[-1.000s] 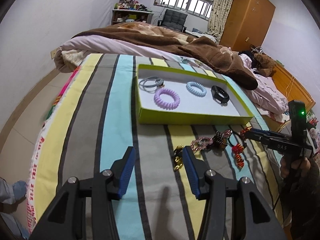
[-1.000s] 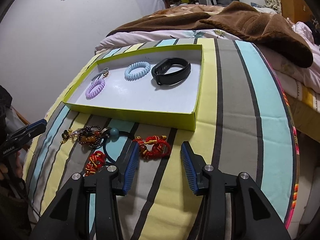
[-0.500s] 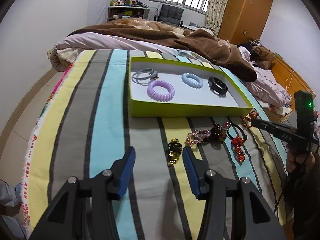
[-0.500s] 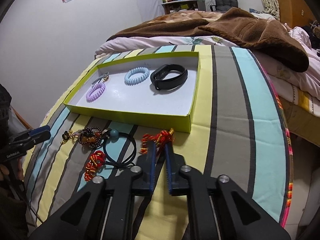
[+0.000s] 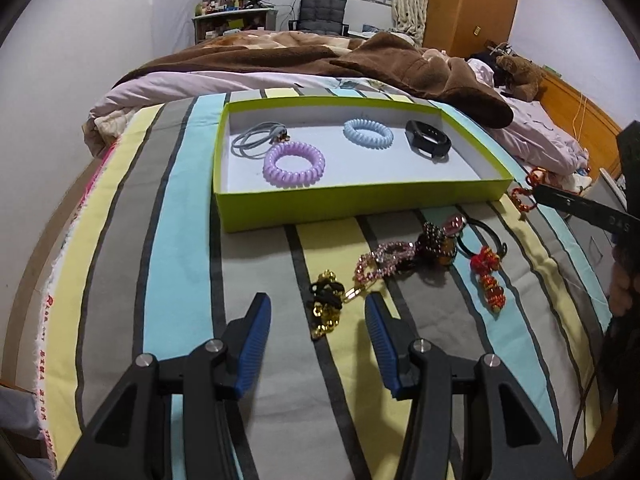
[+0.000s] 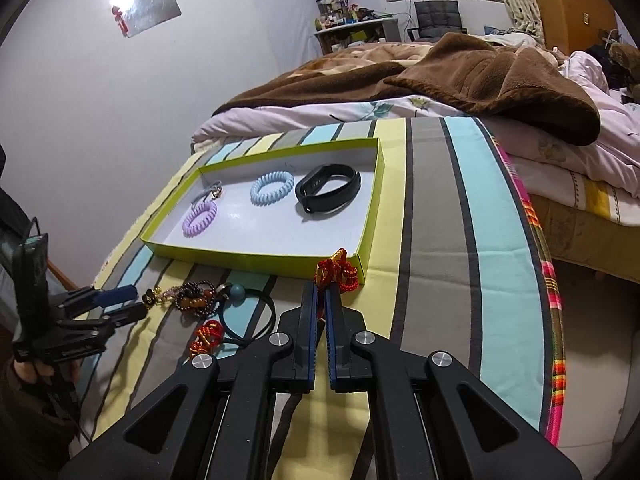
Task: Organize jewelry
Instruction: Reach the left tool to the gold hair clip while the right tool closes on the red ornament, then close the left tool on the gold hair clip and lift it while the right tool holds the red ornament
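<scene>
The right gripper (image 6: pixel 322 300) has its ribbed blue pads pinched tight on a red and gold knotted cord bracelet (image 6: pixel 336 270), whose frizzy loops bunch up above the fingertips, just at the near corner of the lime-green cardboard tray (image 6: pixel 260 258). The left gripper (image 5: pixel 316 316) stands spread, its pads either side of a black and gold chain piece (image 5: pixel 326 308) on the bedspread without pressing it. Beside that lie a pink beaded chain (image 5: pixel 382 260), a dark bead cluster (image 5: pixel 438 240), a thin black elastic (image 5: pixel 486 236) and a second red and gold cord (image 5: pixel 488 276). Inside the white-floored tray rest a glossy lilac coil tie (image 5: pixel 294 164), a pale blue coil (image 5: pixel 368 132), a matte black wristband (image 5: pixel 428 142) and what looks like a grey elastic loop (image 5: pixel 256 142). The striped bedspread (image 5: pixel 180 240) is flat woven cloth.
</scene>
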A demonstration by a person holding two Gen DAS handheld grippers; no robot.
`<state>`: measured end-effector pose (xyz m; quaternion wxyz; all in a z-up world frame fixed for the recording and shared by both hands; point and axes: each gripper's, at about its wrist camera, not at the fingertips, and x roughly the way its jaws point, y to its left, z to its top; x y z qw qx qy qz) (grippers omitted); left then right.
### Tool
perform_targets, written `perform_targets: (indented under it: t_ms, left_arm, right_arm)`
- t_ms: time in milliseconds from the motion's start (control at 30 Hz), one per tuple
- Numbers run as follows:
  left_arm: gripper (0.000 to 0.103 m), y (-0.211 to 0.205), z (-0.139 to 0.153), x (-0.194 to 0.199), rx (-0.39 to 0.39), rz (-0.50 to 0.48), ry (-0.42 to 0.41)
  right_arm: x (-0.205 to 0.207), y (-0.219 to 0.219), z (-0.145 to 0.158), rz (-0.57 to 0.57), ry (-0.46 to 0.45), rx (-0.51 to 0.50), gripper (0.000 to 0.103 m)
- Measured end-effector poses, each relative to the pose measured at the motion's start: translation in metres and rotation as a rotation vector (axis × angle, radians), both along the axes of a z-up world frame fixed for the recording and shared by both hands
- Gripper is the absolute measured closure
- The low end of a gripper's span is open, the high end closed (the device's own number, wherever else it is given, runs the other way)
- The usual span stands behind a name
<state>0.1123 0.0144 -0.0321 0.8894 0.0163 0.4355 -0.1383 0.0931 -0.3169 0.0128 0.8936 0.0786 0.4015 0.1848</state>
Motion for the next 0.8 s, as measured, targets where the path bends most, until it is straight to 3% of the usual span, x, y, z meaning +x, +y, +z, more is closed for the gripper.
perform_targets:
  t_ms: [200, 333, 467, 567, 800]
  left_arm:
    - [0.052, -0.009, -0.006, 0.004, 0.098, 0.002, -0.009]
    - [0.053, -0.009, -0.006, 0.005, 0.09, -0.007, -0.01]
    - [0.066, -0.012, -0.006, 0.006, 0.09, -0.015, -0.014]
    - [0.083, -0.015, -0.005, 0.006, 0.087, -0.031, -0.016]
    - [0.086, -0.015, -0.004, 0.004, 0.083, -0.037, -0.018]
  right_arm:
    - [-0.002, 0.001, 0.003, 0.004, -0.007, 0.014, 0.099]
    - [-0.002, 0.001, 0.001, 0.003, -0.003, 0.018, 0.099]
    - [-0.002, 0.001, -0.001, 0.001, 0.002, 0.021, 0.099]
    - [-0.003, 0.001, -0.002, 0.003, 0.006, 0.019, 0.099]
    - [-0.003, 0.001, -0.002, 0.001, 0.006, 0.019, 0.099]
